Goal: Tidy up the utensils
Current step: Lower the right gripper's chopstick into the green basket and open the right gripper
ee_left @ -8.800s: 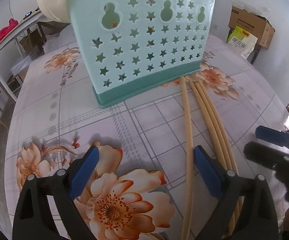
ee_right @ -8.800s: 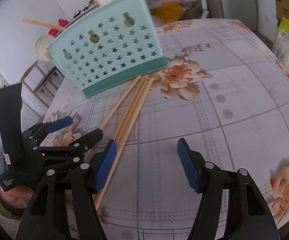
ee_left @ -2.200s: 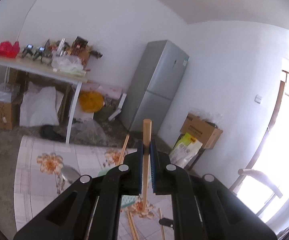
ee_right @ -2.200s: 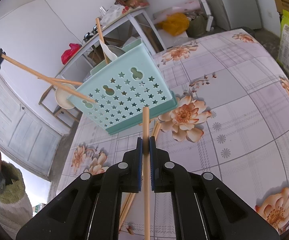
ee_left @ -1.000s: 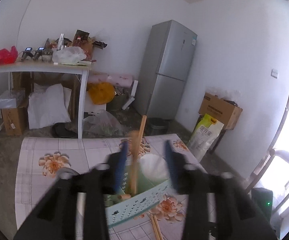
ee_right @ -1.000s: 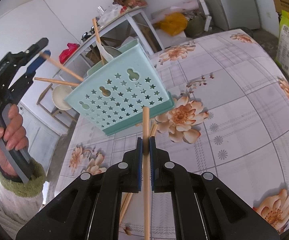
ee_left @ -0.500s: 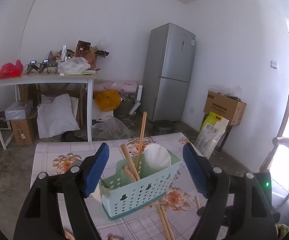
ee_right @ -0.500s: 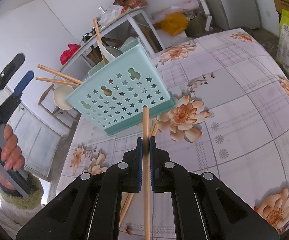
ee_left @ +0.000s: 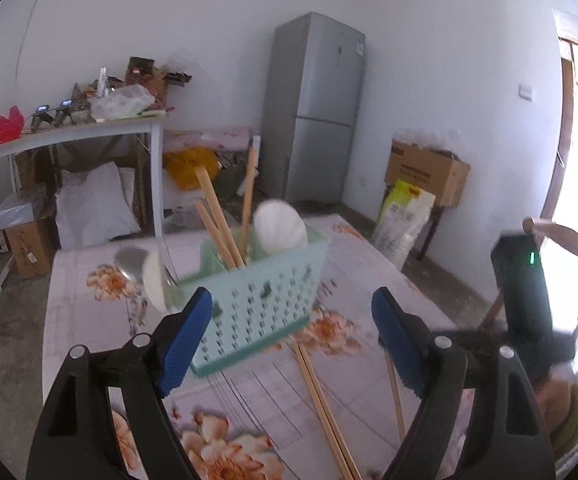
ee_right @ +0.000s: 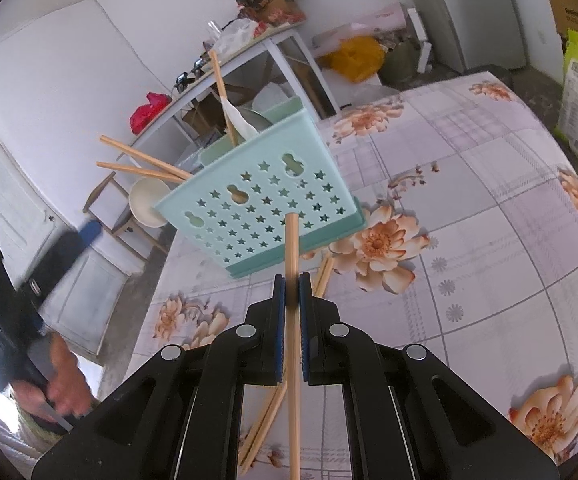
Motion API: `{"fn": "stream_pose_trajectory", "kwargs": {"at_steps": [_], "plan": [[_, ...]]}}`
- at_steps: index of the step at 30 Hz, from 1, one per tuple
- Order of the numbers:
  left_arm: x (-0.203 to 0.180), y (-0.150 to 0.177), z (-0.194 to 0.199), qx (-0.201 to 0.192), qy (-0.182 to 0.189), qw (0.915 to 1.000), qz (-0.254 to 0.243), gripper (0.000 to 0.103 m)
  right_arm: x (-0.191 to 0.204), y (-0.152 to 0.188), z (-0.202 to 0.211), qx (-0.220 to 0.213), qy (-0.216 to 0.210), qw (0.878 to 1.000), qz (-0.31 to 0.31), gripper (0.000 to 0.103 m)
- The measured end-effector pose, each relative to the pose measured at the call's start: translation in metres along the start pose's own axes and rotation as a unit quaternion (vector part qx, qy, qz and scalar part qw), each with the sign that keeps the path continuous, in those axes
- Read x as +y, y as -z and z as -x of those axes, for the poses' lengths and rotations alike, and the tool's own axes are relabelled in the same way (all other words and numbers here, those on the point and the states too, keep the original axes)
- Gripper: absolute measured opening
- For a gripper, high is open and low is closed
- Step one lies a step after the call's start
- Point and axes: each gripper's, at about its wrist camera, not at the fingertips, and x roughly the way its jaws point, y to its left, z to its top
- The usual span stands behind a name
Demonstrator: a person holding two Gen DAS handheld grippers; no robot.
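Chopsticks [ee_left: 220, 218] — pale wood, slanted in mint caddy [ee_left: 265, 304].

Left tongs [ee_left: 291, 330] just opening, empty; right tongs [ee_right: 292, 292] clamped

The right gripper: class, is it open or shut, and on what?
Shut. The right gripper has both blue pads pressed against a wooden chopstick, which sticks up toward the teal basket.
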Motion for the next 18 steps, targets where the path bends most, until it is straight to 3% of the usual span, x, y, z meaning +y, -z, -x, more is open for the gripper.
{"fn": "stream_pose_trajectory", "kwargs": {"at_steps": [9,18], "plan": [[0.007,0.020,-0.012,0.032,0.018,0.9988,0.033,0.080,0.012,-0.013,0.015,-0.022,-0.022,1.000,0.004,0.005],[0.031,0.028,-0.012,0.031,0.026,0.9967,0.071,0.080,0.037,-0.044,0.042,-0.077,-0.038,0.996,0.038,0.005]]}}
